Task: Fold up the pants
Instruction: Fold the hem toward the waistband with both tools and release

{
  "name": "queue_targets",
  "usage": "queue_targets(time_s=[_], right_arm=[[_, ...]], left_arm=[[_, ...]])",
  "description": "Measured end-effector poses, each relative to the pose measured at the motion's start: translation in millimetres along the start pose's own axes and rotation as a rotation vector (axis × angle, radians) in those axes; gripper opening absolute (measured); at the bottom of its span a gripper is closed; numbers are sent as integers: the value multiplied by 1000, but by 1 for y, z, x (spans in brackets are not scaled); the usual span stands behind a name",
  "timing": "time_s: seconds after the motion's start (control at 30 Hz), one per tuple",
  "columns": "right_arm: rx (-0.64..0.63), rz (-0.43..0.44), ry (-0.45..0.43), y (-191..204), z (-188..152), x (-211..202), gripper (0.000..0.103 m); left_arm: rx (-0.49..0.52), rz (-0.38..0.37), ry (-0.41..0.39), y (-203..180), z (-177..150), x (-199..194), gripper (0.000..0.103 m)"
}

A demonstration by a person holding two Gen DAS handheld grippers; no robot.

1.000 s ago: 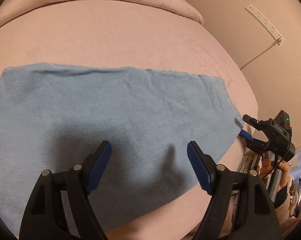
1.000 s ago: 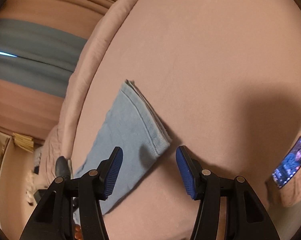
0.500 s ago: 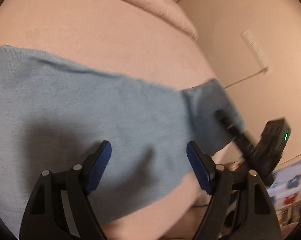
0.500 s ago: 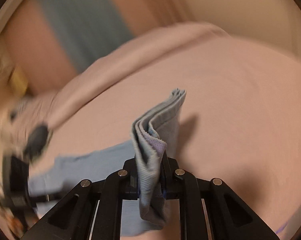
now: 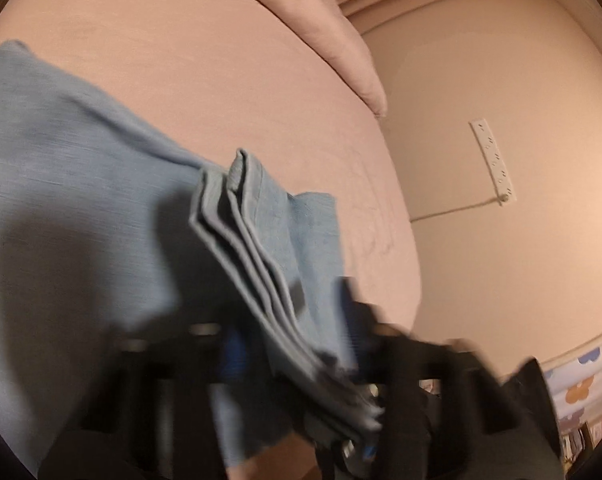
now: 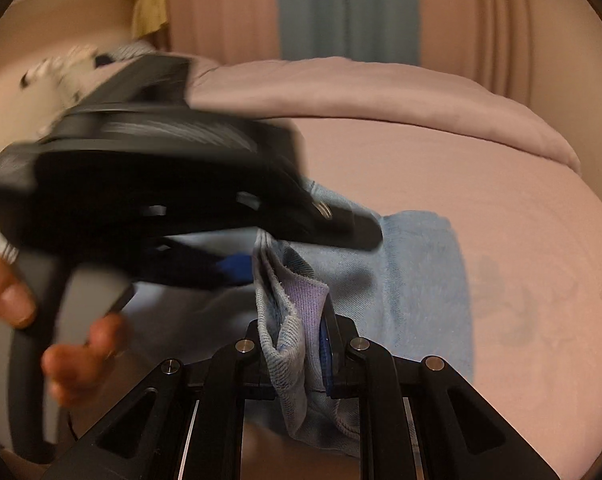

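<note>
Right gripper (image 6: 301,344): matte black plastic linkage arms, silver round pivot screws, blue rubber pads (image 6: 324,344). Left gripper (image 6: 257,264): black moulded body, grey handle, blue pad, silver screw; bare hand (image 6: 61,344), no sleeve visible.

Dim warm light, motion blur, fisheye vignetting

Your pants (image 6: 421,264) are soft, matt blue woven cloth; the bed (image 6: 521,216) wears smooth pink fabric; your right gripper (image 6: 301,344) is matt black plastic with shiny metal pins.
</note>
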State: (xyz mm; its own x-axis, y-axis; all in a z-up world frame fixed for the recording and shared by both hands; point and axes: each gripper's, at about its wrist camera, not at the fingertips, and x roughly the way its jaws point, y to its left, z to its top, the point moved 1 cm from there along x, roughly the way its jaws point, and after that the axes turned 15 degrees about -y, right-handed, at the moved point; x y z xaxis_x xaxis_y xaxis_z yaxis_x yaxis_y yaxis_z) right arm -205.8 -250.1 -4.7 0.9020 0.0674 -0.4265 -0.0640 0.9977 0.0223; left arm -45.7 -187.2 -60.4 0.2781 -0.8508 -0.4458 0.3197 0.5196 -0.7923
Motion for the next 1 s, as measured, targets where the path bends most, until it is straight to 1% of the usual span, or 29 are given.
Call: queue_targets(time_s=[0.07,0.2,0.27,0.3,0.33,0.37,0.43,0.47,0.5,0.53,0.57,0.6,0.63,0.67,0.7,0.77,0.83,0.93,0.97,1.0], right_arm=[[-38,16,4,13,3,3,17],[-66,85,-22,40,15,11,17],[-93,133,-37,63,21,16,17],[-98,146,-35,69,23,23,17],[-108,161,-30,78,22,27,17],[-115,174,-14,87,20,33,17],[-126,187,32,99,12,45,22],[-127,195,59,103,6,51,27],[-125,198,78,104,1,55,36],[-120,221,111,104,-5,59,40],[-106,238,148,103,-8,62,41],[-88,242,155,99,-7,60,43],[-77,252,153,94,-6,56,43],[-65,269,143,86,-3,48,44],[-54,273,130,76,0,39,45],[-24,263,104,54,7,25,47],[17,239,87,29,13,16,47],[101,164,85,-10,25,16,47],[148,186,90,-14,27,16,47],[208,234,95,-22,30,15,47]], left_arm=[[1,15,-36,4,7,-10,19],[54,55,-136,12,25,-52,16],[70,95,-159,22,32,-65,16],[70,119,-161,30,35,-71,16],[63,149,-161,38,37,-74,15],[57,179,-159,46,38,-79,12],[60,248,-157,62,38,-85,12],[58,277,-149,69,36,-84,16],[55,315,-128,76,33,-81,19],[49,335,-115,79,31,-77,18],[44,326,-122,81,30,-79,20],[57,329,-132,78,29,-82,22],[94,353,-143,73,29,-85,31],[121,370,-151,70,28,-88,43],[151,383,-160,67,27,-92,47],[195,377,-170,69,26,-104,48],[259,384,-176,56,23,-103,48],[336,372,-178,40,17,-100,49],[348,366,-180,36,16,-99,49],[351,361,-181,35,16,-99,49]])
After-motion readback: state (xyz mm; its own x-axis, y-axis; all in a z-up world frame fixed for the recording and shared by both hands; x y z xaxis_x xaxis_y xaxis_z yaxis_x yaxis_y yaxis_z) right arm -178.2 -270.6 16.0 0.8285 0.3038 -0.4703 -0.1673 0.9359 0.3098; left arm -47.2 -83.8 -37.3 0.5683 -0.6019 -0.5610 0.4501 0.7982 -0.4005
